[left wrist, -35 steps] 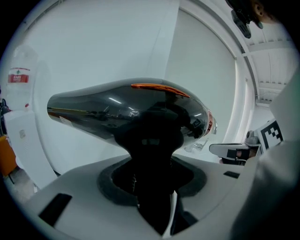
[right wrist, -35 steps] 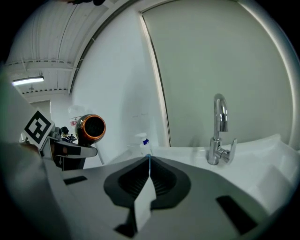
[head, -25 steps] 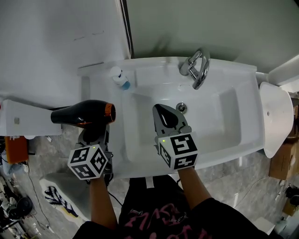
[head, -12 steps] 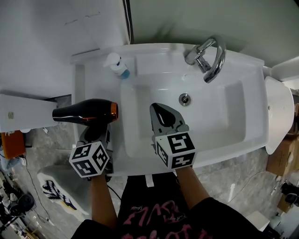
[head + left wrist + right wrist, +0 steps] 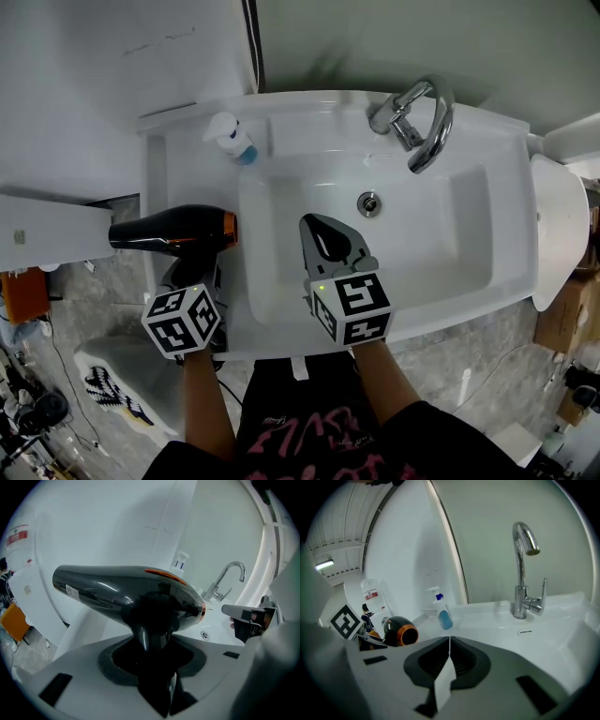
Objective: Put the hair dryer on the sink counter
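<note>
A black hair dryer (image 5: 173,232) with an orange nozzle ring lies crosswise over the left rim of the white sink counter (image 5: 155,169), nozzle toward the basin. My left gripper (image 5: 192,267) is shut on its handle. In the left gripper view the dark handle (image 5: 154,639) fills the gap between the jaws, under the dryer's body (image 5: 117,592). Whether the dryer touches the counter I cannot tell. My right gripper (image 5: 330,239) hangs over the basin, shut with nothing in it; its tips (image 5: 449,641) meet. The hair dryer (image 5: 401,630) shows to its left.
A chrome faucet (image 5: 417,117) stands at the back of the sink, with the drain (image 5: 368,202) in front of it. A white pump bottle with a blue base (image 5: 232,136) stands at the back left corner. A white shelf (image 5: 47,234) juts out left of the sink.
Both grippers have sunk a little toward the sink. The hair dryer, still held, now reaches further over the sink's left rim. The right gripper stays shut.
</note>
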`<state>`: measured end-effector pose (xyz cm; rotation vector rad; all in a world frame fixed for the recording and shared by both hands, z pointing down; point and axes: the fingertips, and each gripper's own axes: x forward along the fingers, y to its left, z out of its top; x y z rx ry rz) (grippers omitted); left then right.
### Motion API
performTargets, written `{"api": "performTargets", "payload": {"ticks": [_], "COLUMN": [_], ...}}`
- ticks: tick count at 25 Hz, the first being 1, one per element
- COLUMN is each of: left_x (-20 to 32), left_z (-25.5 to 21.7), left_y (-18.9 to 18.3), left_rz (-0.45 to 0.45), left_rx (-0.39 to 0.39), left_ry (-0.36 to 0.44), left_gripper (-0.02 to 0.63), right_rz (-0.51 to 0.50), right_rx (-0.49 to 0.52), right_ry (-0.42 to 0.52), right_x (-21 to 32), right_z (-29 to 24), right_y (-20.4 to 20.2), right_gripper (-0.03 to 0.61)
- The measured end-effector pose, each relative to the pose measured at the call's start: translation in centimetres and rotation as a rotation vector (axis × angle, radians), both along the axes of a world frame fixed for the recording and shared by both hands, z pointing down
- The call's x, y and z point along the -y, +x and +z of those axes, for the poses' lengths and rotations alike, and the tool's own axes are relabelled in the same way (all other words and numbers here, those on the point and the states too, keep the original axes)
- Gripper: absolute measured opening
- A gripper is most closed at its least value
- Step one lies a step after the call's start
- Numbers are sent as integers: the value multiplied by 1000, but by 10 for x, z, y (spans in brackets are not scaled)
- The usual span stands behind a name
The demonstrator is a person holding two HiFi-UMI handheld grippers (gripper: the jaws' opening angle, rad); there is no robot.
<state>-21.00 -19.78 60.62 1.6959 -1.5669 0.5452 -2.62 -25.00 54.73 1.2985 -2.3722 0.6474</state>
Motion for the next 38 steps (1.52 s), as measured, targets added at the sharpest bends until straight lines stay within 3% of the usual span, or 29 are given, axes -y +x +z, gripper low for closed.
{"api": "performTargets", "payload": {"ticks": [23, 38], "left_x": [-2, -3], "left_z": [23, 24], "left_y": [0, 1], "left_rz": [-7, 6], "left_rx": [-9, -12], "left_ry": [-102, -113], "left_gripper": [172, 175], "right_rz": [7, 8], "right_rx": [-4, -3], "right_ry": [-9, -5], "right_x": [5, 4], "right_z": [4, 2], "right_y": [3, 3], "right_gripper": [21, 21]}}
